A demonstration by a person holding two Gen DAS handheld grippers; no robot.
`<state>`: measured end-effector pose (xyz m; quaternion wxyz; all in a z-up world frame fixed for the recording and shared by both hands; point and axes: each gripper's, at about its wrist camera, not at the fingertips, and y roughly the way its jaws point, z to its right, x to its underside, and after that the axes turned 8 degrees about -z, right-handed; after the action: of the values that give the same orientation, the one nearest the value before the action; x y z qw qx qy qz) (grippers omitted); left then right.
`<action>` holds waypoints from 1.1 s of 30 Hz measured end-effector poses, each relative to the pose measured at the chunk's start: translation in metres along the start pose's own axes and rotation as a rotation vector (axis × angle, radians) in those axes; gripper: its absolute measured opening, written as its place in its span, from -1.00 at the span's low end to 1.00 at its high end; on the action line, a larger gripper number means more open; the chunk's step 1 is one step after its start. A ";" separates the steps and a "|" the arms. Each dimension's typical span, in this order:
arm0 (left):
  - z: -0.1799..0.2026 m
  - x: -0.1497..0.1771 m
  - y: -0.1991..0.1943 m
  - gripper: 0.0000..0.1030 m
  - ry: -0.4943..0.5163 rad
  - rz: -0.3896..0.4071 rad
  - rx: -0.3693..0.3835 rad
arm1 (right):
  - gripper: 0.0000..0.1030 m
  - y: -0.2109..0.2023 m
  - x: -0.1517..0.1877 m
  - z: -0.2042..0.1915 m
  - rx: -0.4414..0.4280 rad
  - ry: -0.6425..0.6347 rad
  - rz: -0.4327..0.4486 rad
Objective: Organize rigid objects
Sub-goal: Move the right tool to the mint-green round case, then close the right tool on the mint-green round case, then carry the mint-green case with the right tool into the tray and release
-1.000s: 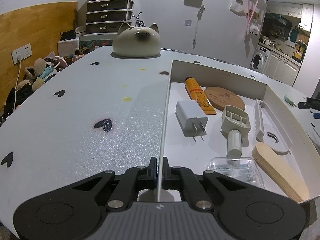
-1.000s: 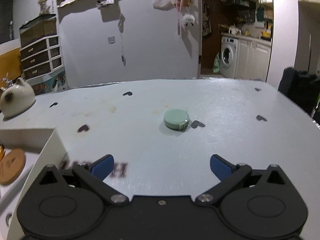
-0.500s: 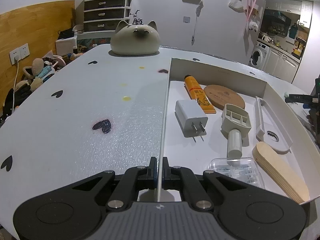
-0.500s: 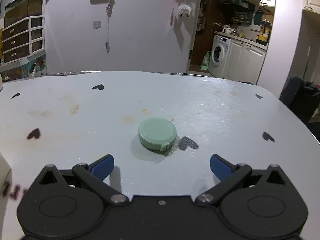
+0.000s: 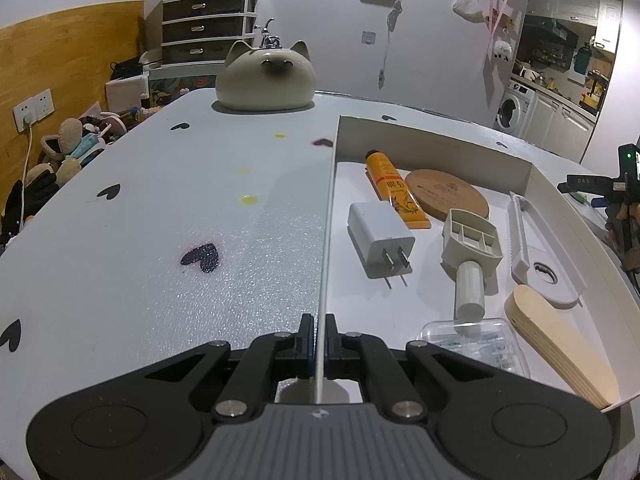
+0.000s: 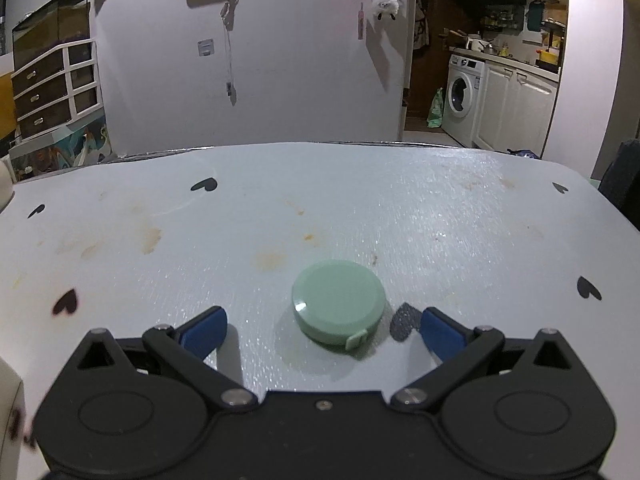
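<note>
Right gripper [image 6: 323, 327] has closed in, wide open, straddling green disc [image 6: 338, 303] at 12 o'clock; left gripper [image 5: 319, 338] pinches box wall [image 5: 327, 216], steadying it.

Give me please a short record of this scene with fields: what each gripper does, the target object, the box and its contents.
left gripper: shut on the side wall of the white box
right gripper: open, fingers either side of the green disc, not yet closed
green disc: flat on the table, outside the box
box contents: orange tube, wooden coaster, white charger, beige tool, wooden paddle, clear case, white holder
</note>
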<state>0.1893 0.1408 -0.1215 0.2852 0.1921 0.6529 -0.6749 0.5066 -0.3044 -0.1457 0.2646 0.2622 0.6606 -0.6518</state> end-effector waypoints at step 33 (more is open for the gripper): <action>0.000 0.007 -0.025 -0.94 -0.012 0.029 0.000 | -0.06 -0.068 0.047 -0.040 -0.166 -0.115 0.045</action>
<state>0.1678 0.1399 -0.1070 0.2991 0.1976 0.6484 -0.6716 0.4257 -0.2653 -0.1290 0.3373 0.2162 0.6899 -0.6029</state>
